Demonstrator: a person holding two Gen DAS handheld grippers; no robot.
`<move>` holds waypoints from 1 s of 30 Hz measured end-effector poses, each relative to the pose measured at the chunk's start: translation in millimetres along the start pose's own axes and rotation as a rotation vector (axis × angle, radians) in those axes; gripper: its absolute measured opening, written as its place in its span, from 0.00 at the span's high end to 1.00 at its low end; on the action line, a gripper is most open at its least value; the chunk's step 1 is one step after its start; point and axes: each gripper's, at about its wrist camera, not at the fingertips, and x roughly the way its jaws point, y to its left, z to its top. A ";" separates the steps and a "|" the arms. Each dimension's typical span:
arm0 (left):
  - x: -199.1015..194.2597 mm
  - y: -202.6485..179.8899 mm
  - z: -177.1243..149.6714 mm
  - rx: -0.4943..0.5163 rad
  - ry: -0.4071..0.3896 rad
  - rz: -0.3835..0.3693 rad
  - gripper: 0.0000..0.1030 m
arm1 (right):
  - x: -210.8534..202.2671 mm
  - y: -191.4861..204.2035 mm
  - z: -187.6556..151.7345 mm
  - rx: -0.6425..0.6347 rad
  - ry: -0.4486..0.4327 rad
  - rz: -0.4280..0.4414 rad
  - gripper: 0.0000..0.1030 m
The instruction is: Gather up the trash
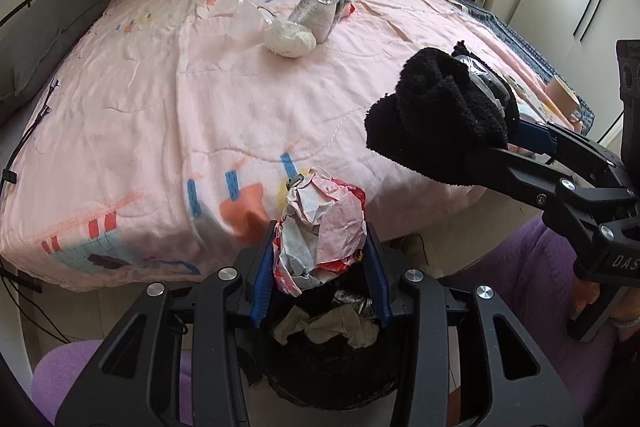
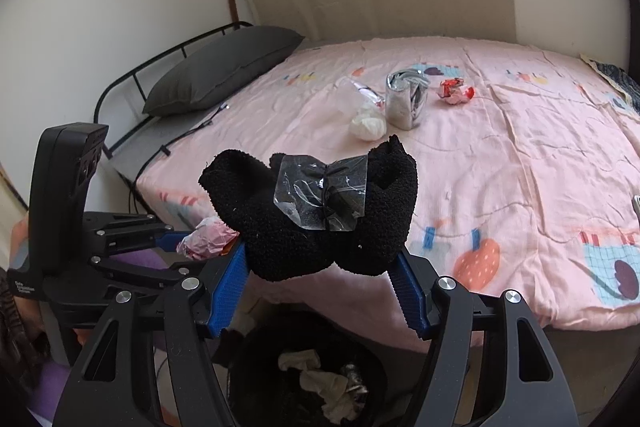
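My left gripper (image 1: 320,251) is shut on a crumpled pink, white and red wrapper (image 1: 320,227), held above a black trash bin (image 1: 332,379) with crumpled paper inside. My right gripper (image 2: 320,279) is shut on a black fuzzy sock bundle (image 2: 312,227) with clear tape across it, also above the bin (image 2: 280,387). The sock shows in the left wrist view (image 1: 436,115); the wrapper shows in the right wrist view (image 2: 206,239). On the pink bed lie a white wad (image 1: 290,39), a silver foil bag (image 1: 316,13), clear plastic (image 1: 248,17) and a red wrapper (image 2: 456,91).
The pink bedspread (image 1: 160,107) covers a bed with a grey pillow (image 2: 224,67) and a black metal headboard (image 2: 140,75). A cable (image 1: 24,135) runs along the bed's edge. A cup (image 1: 562,95) stands at the far right. Purple fabric (image 1: 532,267) lies beside the bin.
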 end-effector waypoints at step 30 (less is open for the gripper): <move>66.7 -3.5 -54.0 0.078 0.499 0.062 0.60 | 81.8 15.1 -56.9 -0.008 0.467 -0.023 0.40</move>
